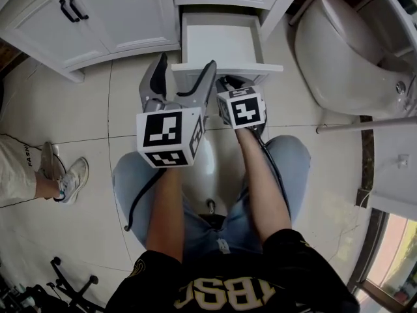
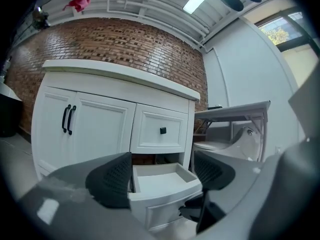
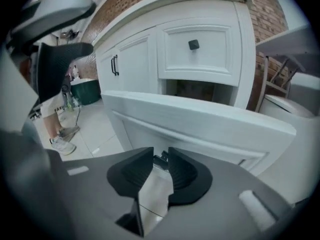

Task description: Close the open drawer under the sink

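The open white drawer (image 1: 221, 41) juts out from the bottom of the vanity (image 1: 124, 18), and nothing lies inside it. My right gripper (image 1: 225, 83) sits low against the drawer's front panel (image 3: 200, 124). Its jaws are closed on the small dark knob (image 3: 161, 157) there. My left gripper (image 1: 182, 77) hovers just left of it with its fingers (image 1: 156, 77) spread wide. It is open, touches nothing, and frames the drawer (image 2: 160, 179) in its own view.
A white toilet (image 1: 345, 51) stands to the right of the vanity, with a metal-framed rail (image 1: 365, 126) in front of it. Above the open drawer is a closed one with a black knob (image 3: 193, 44). Someone's sneakers (image 1: 65, 181) rest on the tiled floor at the left.
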### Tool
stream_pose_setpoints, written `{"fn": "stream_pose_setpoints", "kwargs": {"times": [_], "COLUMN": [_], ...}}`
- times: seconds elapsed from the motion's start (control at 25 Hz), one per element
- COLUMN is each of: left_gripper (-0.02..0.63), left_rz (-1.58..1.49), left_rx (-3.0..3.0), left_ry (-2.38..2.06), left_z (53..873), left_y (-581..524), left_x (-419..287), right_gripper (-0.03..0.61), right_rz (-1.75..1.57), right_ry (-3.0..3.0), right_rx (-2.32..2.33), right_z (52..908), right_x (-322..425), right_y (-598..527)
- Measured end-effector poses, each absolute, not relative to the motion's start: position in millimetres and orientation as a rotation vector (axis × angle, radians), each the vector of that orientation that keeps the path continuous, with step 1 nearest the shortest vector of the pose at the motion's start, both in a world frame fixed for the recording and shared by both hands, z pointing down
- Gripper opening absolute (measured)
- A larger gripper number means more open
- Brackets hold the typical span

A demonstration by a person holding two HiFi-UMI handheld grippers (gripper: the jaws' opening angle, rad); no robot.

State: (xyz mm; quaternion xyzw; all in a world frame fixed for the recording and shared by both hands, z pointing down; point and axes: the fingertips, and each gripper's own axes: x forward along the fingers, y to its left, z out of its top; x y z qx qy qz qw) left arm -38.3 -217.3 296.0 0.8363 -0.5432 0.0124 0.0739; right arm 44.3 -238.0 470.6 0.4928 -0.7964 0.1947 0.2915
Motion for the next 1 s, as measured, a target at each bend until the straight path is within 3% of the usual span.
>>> {"fn": "stream_pose_setpoints", "kwargs": {"times": [0.2,0.8,1.0], "left_gripper": [0.396,0.396,0.396], "left_rz": [0.072,0.273,0.269], "left_rx": [2.501,2.53,2.456], "left_ry": [-1.617,-1.667,-1.632], "left_z": [302.6,286.9,302.1], "left_y": [-220.6,-219.1,-230.2], "left_x": [-40.0,-71.7,-72.1], "right_gripper": [0.094,0.082,0.087], "right_rz": [0.275,0.383,0.338], "right_ry": [-2.039,-2.137,-2.15], "right_rx": [1.261,1.033,1.162], "right_z": [477.1,479.9,474.8], "right_x": [34.2,29.2,37.2], "right_y": [-254.8,-333.7,-368.2]}}
